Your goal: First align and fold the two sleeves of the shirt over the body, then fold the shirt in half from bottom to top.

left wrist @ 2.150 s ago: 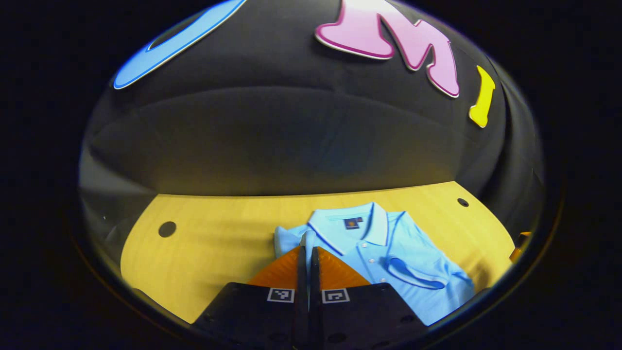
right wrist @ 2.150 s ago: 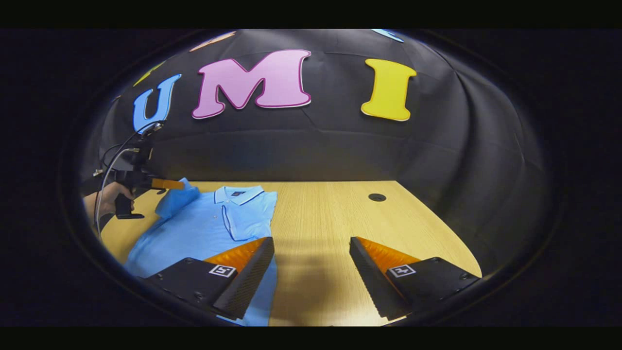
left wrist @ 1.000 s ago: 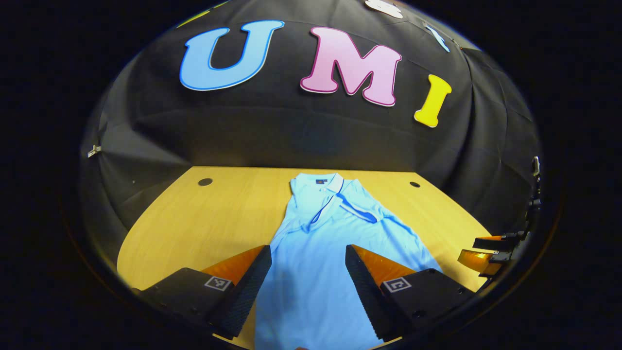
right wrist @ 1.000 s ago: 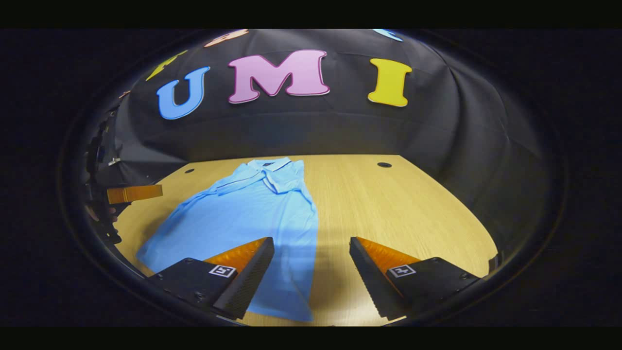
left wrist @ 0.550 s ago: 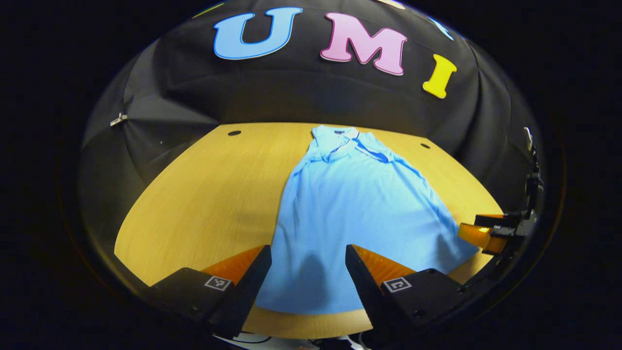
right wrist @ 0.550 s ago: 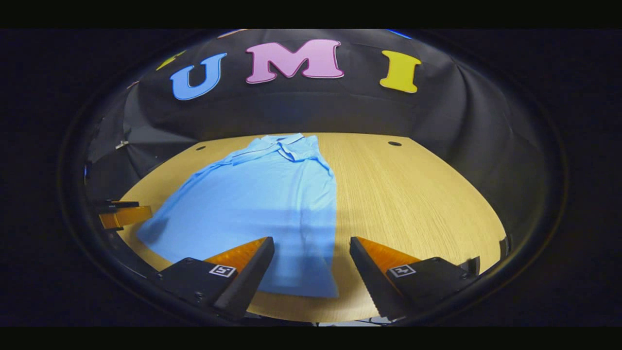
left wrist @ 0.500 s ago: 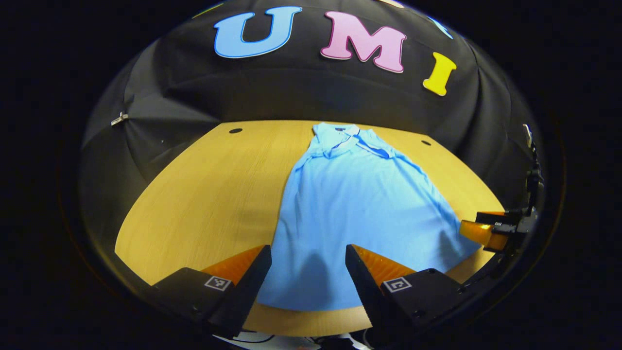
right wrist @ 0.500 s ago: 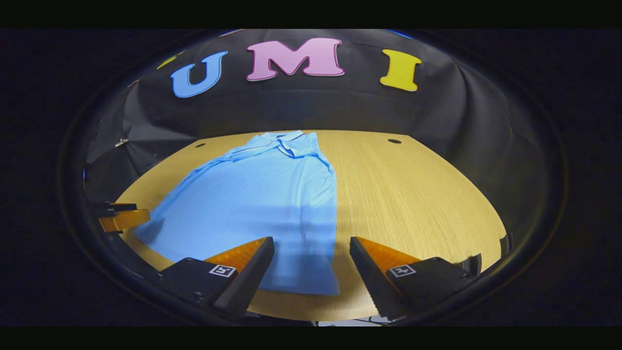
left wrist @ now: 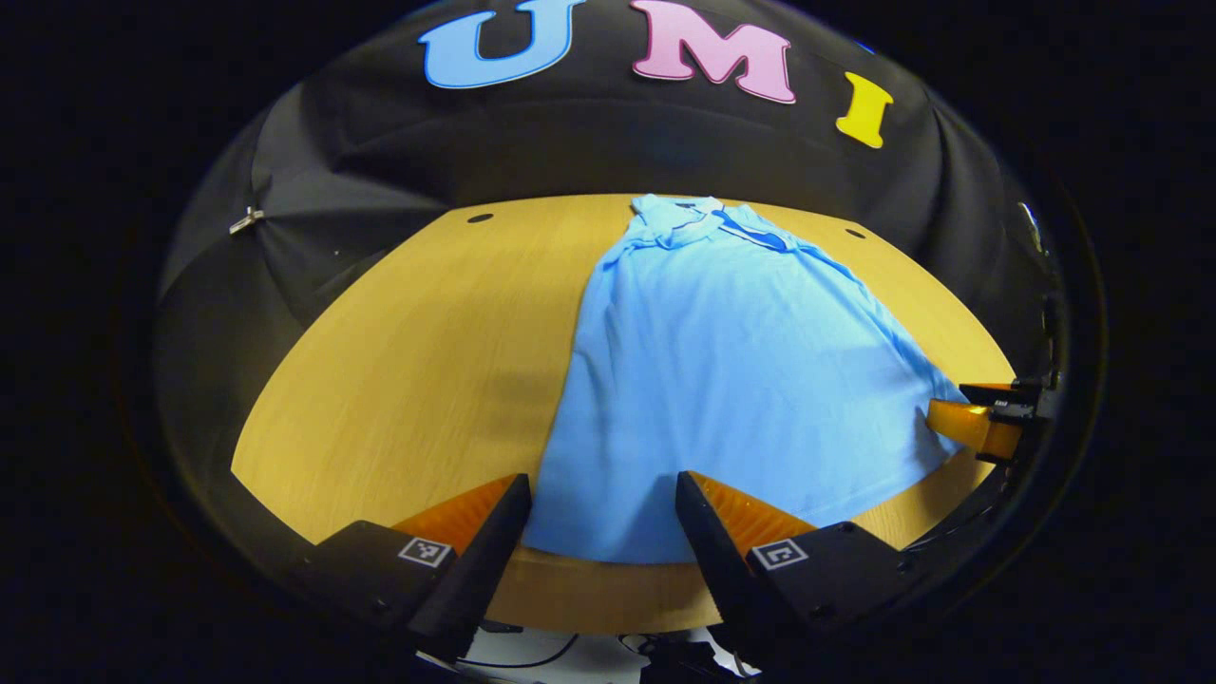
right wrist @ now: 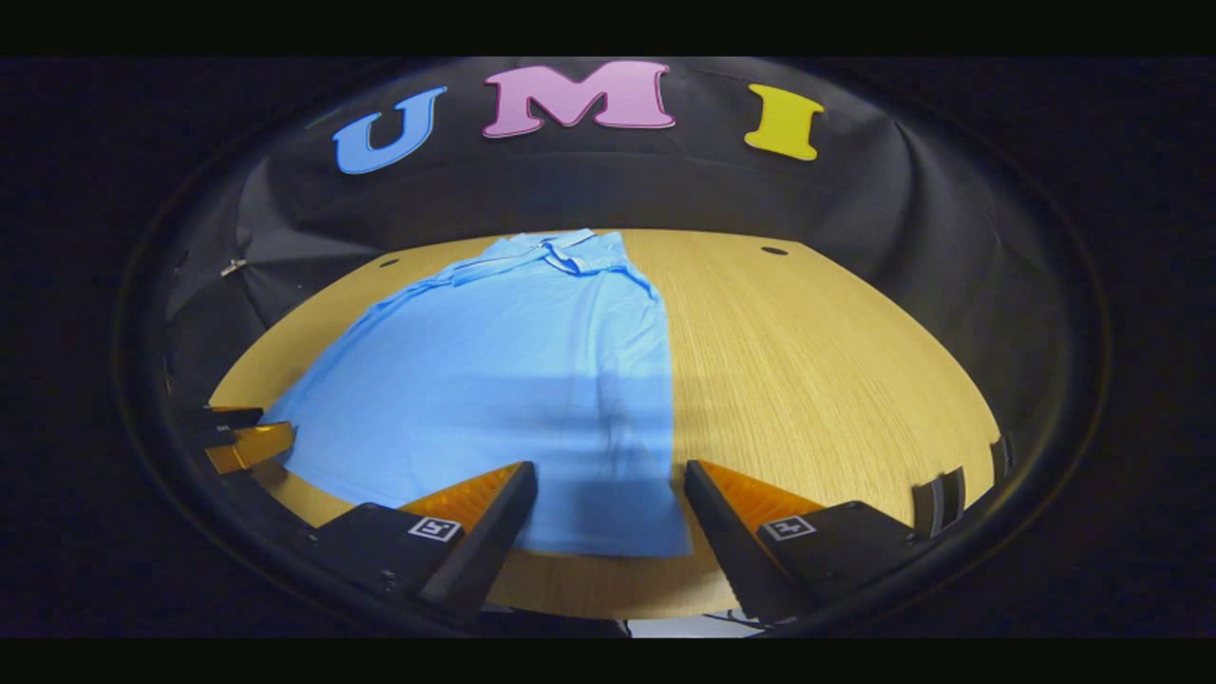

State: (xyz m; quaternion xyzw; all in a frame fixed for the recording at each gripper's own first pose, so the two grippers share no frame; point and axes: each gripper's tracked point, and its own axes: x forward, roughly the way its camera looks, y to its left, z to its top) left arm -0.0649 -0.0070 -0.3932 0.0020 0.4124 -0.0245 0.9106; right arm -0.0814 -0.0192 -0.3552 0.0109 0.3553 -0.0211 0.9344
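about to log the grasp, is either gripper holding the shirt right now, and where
Nothing is held. The left gripper and right gripper are both open near the hem of the shirt.

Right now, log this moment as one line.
shirt flat on table, sleeves folded | left gripper open at hem | right gripper open at hem

Blue shirt (left wrist: pixel 731 361) flat on wooden table (left wrist: pixel 418 351) (sleeves folded in), left gripper (left wrist: pixel 600 513) agape at hem.

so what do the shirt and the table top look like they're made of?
Shirt: soft matte light-blue fabric, likely a cotton-type knit; it drapes flat with shallow creases, no sheen.
Table: light wood-look surface, possibly laminate; fine straight grain lines, smooth, faintly satin.
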